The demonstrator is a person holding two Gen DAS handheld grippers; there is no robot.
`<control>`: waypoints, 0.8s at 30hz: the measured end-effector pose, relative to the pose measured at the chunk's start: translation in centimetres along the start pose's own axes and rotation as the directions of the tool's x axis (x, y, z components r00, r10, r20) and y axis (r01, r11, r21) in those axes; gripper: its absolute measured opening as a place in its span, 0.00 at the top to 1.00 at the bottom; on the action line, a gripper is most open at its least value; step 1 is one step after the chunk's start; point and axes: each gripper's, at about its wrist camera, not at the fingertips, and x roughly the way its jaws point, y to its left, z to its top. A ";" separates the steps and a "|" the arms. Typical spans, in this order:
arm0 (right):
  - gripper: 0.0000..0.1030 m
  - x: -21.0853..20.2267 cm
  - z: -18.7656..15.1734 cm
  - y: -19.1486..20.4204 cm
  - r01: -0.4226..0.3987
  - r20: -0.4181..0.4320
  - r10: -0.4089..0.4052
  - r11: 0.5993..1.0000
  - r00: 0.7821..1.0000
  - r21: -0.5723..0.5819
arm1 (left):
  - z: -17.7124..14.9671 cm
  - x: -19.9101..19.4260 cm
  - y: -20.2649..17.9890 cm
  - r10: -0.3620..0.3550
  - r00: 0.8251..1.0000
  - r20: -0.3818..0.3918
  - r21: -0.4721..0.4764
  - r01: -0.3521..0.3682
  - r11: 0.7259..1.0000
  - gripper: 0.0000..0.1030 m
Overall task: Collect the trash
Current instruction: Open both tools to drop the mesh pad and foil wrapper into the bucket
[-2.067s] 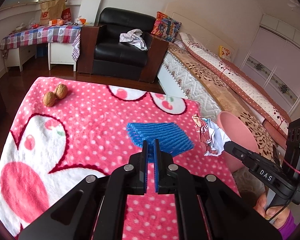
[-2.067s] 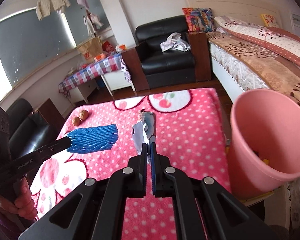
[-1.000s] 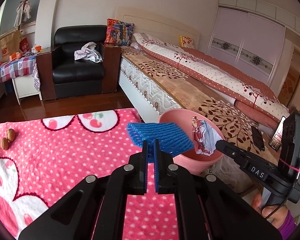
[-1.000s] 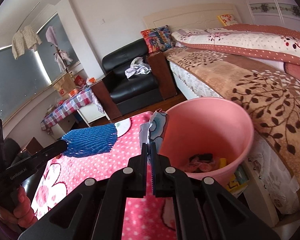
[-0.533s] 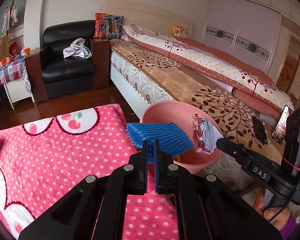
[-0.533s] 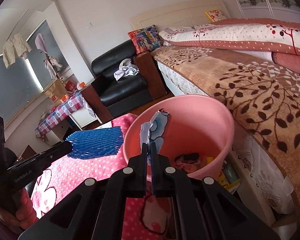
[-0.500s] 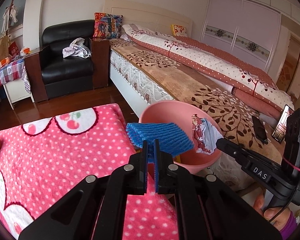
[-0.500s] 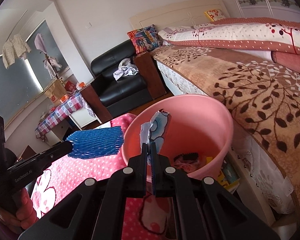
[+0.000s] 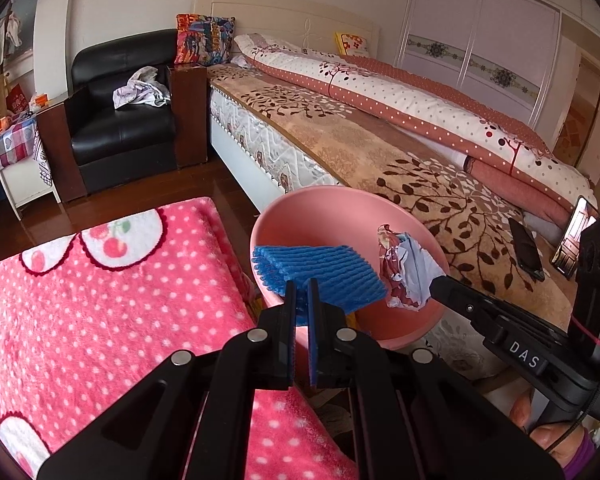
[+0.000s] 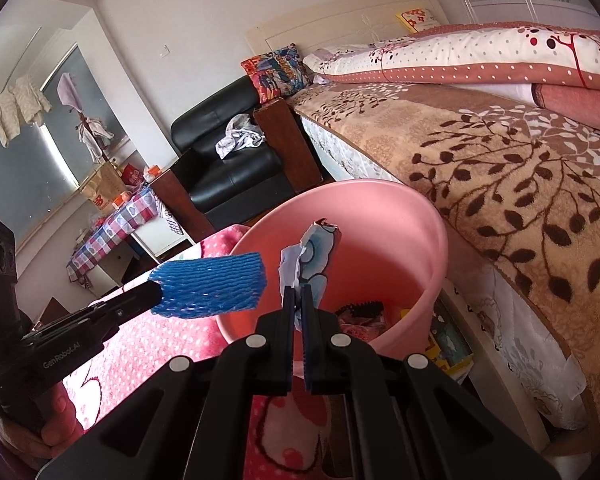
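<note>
My left gripper (image 9: 301, 286) is shut on a blue foam net sleeve (image 9: 320, 268) and holds it over the near rim of the pink bin (image 9: 328, 208). The sleeve also shows in the right wrist view (image 10: 216, 284). My right gripper (image 10: 297, 293) is shut on a crumpled printed wrapper (image 10: 312, 256) above the bin's opening (image 10: 400, 216). The wrapper shows in the left wrist view (image 9: 404, 268) at the tip of the right gripper (image 9: 434, 280). Several pieces of trash (image 10: 364, 316) lie at the bin's bottom.
The pink polka-dot blanket (image 9: 100, 292) covers the table at the left. A bed with a brown leaf-patterned cover (image 9: 400, 168) runs along the right, close behind the bin. A black armchair (image 9: 120, 120) stands at the back.
Both grippers have swung right from the table to above the bin, each with its piece of trash. In the last half second they moved slightly further over the opening.
</note>
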 end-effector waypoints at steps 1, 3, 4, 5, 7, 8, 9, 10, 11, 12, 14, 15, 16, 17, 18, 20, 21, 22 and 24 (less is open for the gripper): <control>0.97 0.1 0.0 -0.2 0.001 -0.001 -0.001 1.000 1.000 0.003 | 0.0 0.2 -0.1 0.001 1.000 -0.004 0.002 -0.001 1.000 0.96; 0.97 0.2 0.0 -0.4 0.002 -0.005 -0.002 1.000 1.000 0.010 | 0.0 0.5 -0.2 0.002 1.000 -0.008 0.005 -0.002 1.000 0.96; 0.97 0.2 0.0 -0.5 0.003 -0.006 -0.003 1.000 1.000 0.011 | 0.0 0.7 -0.3 0.002 1.000 -0.010 0.004 -0.002 1.000 0.96; 0.97 0.3 -0.1 -0.5 0.004 -0.007 -0.004 1.000 1.000 0.012 | 0.0 0.9 -0.3 -0.001 1.000 -0.014 0.001 0.001 1.000 0.96; 0.97 0.4 -0.1 -0.7 0.006 -0.010 -0.006 1.000 1.000 0.012 | 0.0 1.1 -0.4 -0.004 1.000 -0.017 -0.003 0.004 1.000 0.96; 0.97 0.4 -0.1 -0.7 0.006 -0.012 -0.006 1.000 1.000 0.013 | -0.1 1.2 -0.5 -0.006 1.000 -0.017 -0.005 0.005 1.000 0.96; 0.97 0.5 -0.1 -0.8 0.007 -0.013 -0.007 1.000 1.000 0.013 | -0.1 1.3 -0.6 -0.011 1.000 -0.018 -0.006 0.011 1.000 0.96; 0.97 0.5 -0.1 -0.8 0.008 -0.014 -0.008 1.000 1.000 0.014 | 0.0 1.4 -0.7 -0.020 1.000 -0.020 -0.007 0.020 1.000 0.96; 0.97 0.5 -0.1 -0.9 0.009 -0.013 -0.009 1.000 1.000 0.015 | 0.0 1.4 -0.8 -0.025 0.999 -0.021 -0.008 0.025 1.000 0.95; 0.97 0.6 -0.1 -1.0 0.009 -0.013 -0.009 1.000 1.000 0.016 | 0.0 1.5 -0.9 -0.027 0.999 -0.021 -0.007 0.027 1.000 0.95; 0.97 0.6 -0.1 -1.0 0.009 -0.013 -0.009 1.000 1.000 0.018 | 0.0 1.5 -1.0 -0.038 0.999 -0.022 -0.008 0.038 0.999 0.90; 0.97 0.6 -0.1 -1.0 0.009 -0.012 -0.009 1.000 1.000 0.017 | 0.0 1.5 -1.0 -0.042 0.999 -0.021 -0.010 0.042 0.999 0.85; 0.97 0.6 -0.1 -1.0 0.008 -0.012 -0.008 1.000 1.000 0.018 | 0.0 1.5 -1.1 -0.045 0.999 -0.021 -0.010 0.045 0.999 0.81; 0.97 0.6 -0.1 -1.0 0.007 -0.013 -0.007 1.000 1.000 0.019 | 0.0 1.5 -1.1 -0.049 0.999 -0.018 -0.010 0.049 0.999 0.72; 0.96 0.6 -0.1 -1.1 0.008 -0.013 -0.008 1.000 1.000 0.019 | 0.0 1.4 -1.1 -0.052 0.999 -0.014 -0.011 0.052 0.999 0.65; 0.95 0.6 -0.1 -1.2 0.008 -0.012 -0.008 1.000 1.000 0.022 | 0.1 1.2 -1.2 -0.055 0.998 -0.009 -0.016 0.055 0.998 0.62; 0.94 0.6 -0.1 -1.2 0.008 -0.012 -0.008 1.000 1.000 0.024 | 0.1 1.2 -1.1 -0.058 0.998 -0.008 -0.020 0.058 0.998 0.60; 0.90 0.6 -0.1 -1.2 0.008 -0.013 -0.007 1.000 1.000 0.026 | 0.1 1.1 -1.1 -0.059 0.998 -0.007 -0.022 0.059 0.998 0.59; 0.83 0.6 -0.1 -1.2 0.010 -0.014 -0.010 1.000 1.000 0.027 | 0.1 0.8 -1.0 -0.054 0.999 -0.003 -0.024 0.054 0.998 0.58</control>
